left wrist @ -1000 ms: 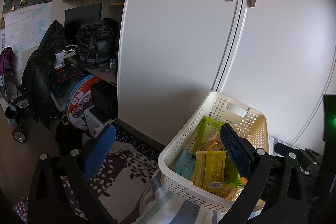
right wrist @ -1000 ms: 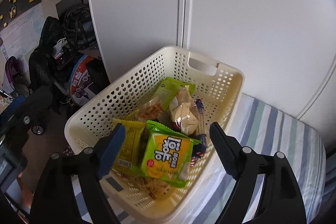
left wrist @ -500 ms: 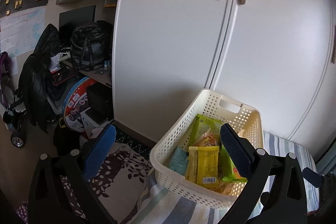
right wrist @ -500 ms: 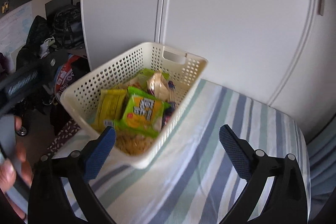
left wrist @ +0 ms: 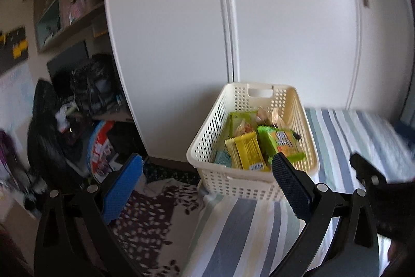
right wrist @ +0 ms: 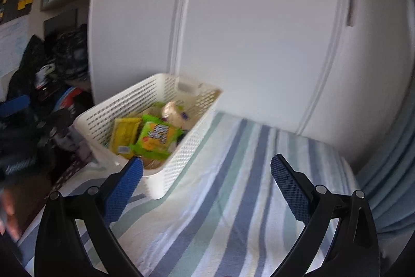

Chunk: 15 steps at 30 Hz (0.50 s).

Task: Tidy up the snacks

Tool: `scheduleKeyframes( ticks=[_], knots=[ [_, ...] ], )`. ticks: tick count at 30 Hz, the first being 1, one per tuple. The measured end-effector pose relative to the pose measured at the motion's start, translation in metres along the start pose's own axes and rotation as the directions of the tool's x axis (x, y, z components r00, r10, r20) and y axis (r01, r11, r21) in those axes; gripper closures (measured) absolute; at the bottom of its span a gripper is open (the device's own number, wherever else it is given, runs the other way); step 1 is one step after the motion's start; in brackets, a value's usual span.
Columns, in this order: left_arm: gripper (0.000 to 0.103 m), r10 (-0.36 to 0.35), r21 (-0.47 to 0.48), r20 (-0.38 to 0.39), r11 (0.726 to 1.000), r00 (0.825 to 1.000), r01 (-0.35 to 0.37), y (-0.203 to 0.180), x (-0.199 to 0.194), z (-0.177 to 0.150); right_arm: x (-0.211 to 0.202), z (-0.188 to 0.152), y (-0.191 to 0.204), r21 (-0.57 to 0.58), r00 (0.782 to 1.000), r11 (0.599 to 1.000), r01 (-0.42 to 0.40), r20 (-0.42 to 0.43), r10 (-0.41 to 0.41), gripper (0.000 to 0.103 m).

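Currently, the white perforated basket (left wrist: 230, 181) rests on the striped bedsheet (right wrist: 233, 201) at the bed's left edge, just in front of the white wardrobe doors (left wrist: 285, 25). It holds the snacks: a yellow snack packet (left wrist: 247, 152) at the near end, a green snack bag (left wrist: 281, 143) to its right, and further packets behind them toward the far end.

The left hand-held gripper (left wrist: 206, 182) is spread wide and holds nothing; its blue pads (left wrist: 120, 190) sit near the basket's near wall, not touching it. The right hand-held gripper (right wrist: 206, 182) is also spread wide and holds nothing, positioned above the bedsheet to the right of the basket (right wrist: 166, 170). Both views are motion-blurred. Dark bags (left wrist: 90, 85) are piled on the far left.
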<state>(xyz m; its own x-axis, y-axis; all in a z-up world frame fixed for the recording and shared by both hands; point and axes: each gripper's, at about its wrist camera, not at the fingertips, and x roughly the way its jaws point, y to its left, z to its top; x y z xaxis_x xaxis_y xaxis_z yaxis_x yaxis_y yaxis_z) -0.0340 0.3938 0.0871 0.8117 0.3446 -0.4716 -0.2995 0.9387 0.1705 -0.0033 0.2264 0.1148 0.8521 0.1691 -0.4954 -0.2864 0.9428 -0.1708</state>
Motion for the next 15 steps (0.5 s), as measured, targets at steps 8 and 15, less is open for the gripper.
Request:
scheduleKeyframes(
  ticks=[8,15],
  knots=[
    [0.002,0.03,0.089,-0.025,0.996,0.999,-0.027,-0.009,-0.01,-0.014,-0.01,-0.005,0.003,-0.013,1.0,1.0,0.012,0.021,-0.011,0.005],
    [0.002,0.05,0.141,-0.023,0.989,0.998,-0.047,-0.013,-0.012,-0.017,-0.013,-0.006,0.005,-0.017,1.0,1.0,-0.001,0.02,0.001,0.005]
  ],
)
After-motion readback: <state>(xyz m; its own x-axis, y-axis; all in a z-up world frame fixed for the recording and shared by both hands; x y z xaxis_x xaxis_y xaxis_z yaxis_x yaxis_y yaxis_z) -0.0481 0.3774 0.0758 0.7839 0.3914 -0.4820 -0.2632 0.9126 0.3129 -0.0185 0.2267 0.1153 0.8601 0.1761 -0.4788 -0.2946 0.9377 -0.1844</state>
